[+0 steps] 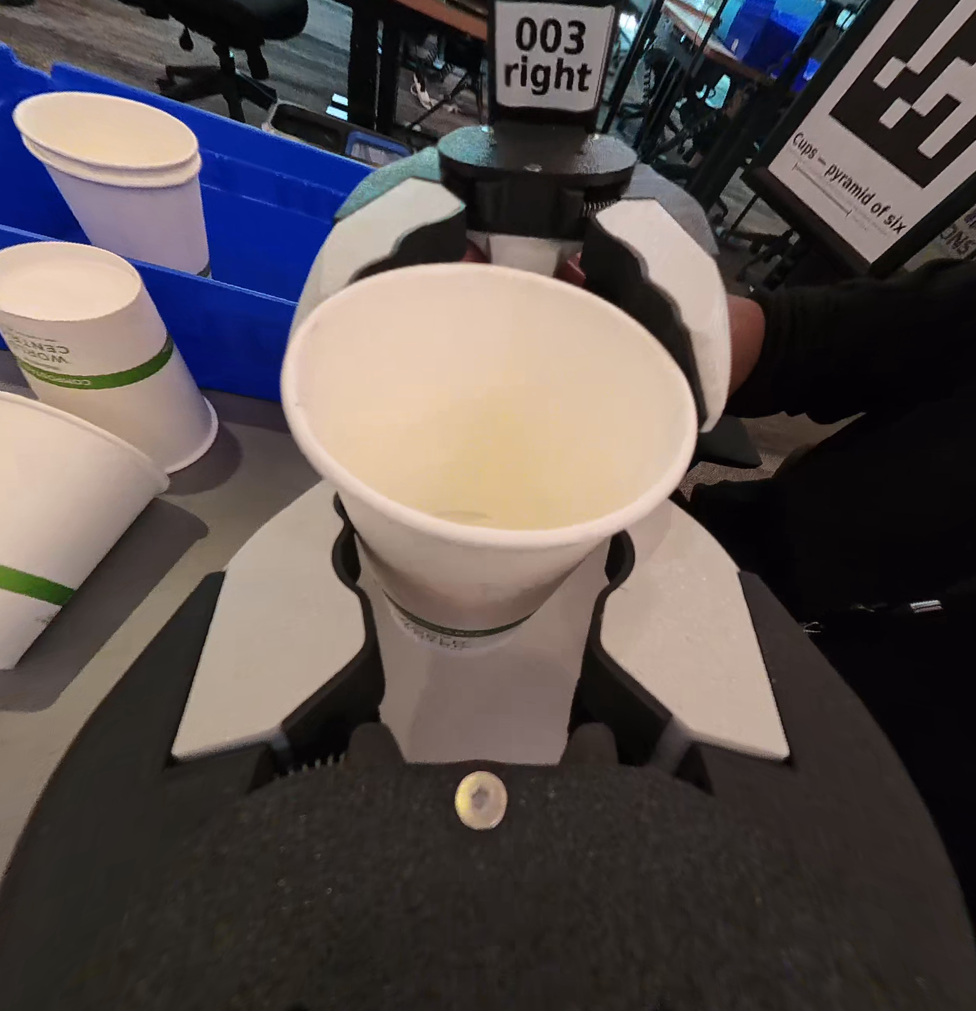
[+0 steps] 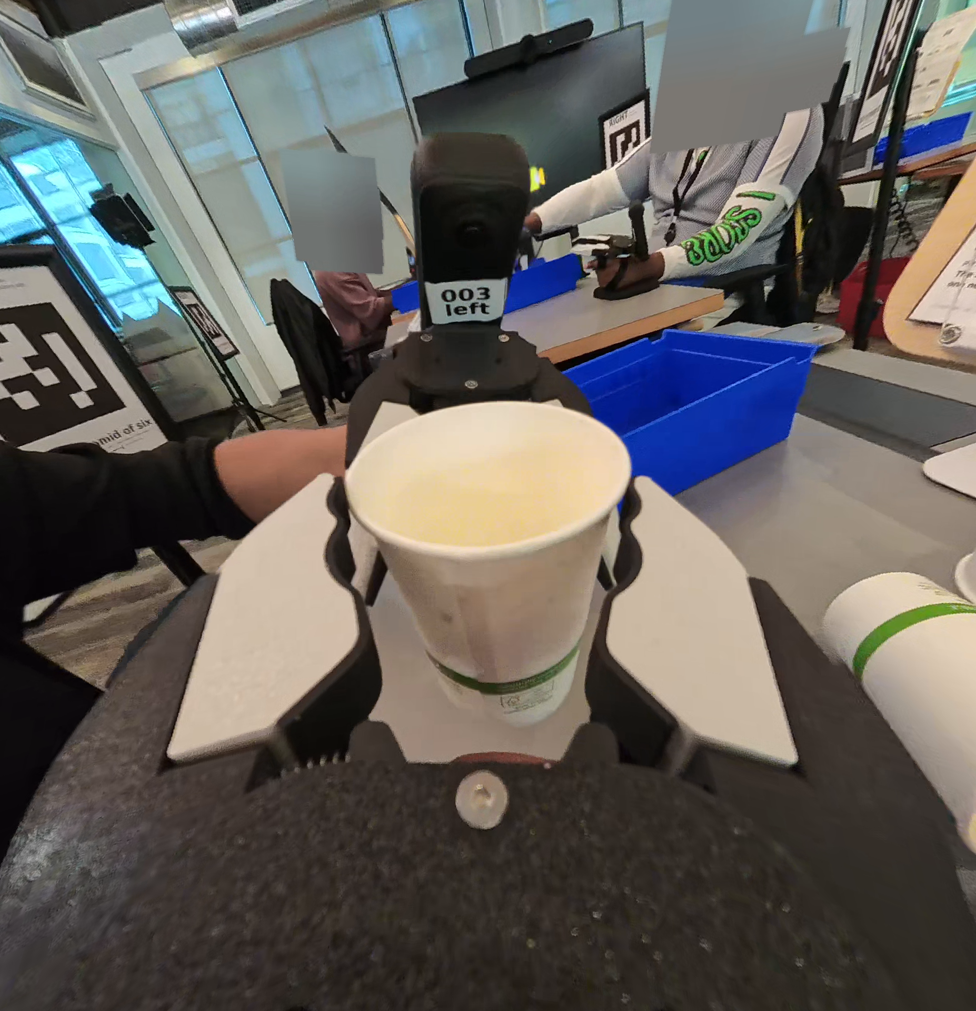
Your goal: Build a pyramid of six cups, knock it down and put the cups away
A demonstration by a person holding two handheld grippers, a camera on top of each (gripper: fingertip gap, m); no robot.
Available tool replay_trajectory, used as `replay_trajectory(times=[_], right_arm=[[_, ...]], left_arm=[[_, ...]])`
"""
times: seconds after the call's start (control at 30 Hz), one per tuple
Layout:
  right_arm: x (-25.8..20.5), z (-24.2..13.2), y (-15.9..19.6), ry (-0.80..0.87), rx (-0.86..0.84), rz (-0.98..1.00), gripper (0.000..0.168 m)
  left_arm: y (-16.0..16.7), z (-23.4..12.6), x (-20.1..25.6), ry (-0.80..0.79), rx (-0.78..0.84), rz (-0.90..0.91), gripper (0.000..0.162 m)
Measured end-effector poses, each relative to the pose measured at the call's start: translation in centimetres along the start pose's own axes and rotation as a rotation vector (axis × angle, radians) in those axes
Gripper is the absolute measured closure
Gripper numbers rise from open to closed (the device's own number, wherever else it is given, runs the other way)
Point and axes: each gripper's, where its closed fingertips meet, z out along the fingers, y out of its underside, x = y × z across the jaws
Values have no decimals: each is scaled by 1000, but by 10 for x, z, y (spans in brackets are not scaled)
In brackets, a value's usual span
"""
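Over grey office table [image 1: 267,492], cup [image 1: 475,426] clamped in left tool [image 1: 483,547]; right tool [image 2: 483,525], grip unclear

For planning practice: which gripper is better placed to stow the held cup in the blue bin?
Left, probably: the left gripper flanks the cup, and the blue bin with stacked cups lies close beside it.

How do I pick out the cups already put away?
Find the blue bin at upper left in the left wrist view. Inside it stands the nested pair of cups, mouth up. Its doubled rim sets it apart; the cup in front of the bin stands upside down.
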Motion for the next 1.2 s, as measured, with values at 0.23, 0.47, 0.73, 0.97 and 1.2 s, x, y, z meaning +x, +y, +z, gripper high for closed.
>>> replay_trajectory(times=[0.23, 0.47, 0.73, 0.97, 1.2], right_arm=[[14, -12, -6, 16, 62, 71, 77], [44, -45, -42, 189, 125, 1, 77], [125, -171, -145, 849, 199, -319, 77], [222, -227, -98, 1161, 116, -237, 76], [261, -237, -26, 1209, -1, -93, 76]], left_arm=[[-16, -9, -11, -84, 118, -49, 73], [13, -51, -12, -355, 322, -130, 63], [81, -78, -9, -758, 409, -278, 69], [98, -62, -5, -782, 332, -261, 72], [105, -49, -5, -757, 267, -235, 72]])
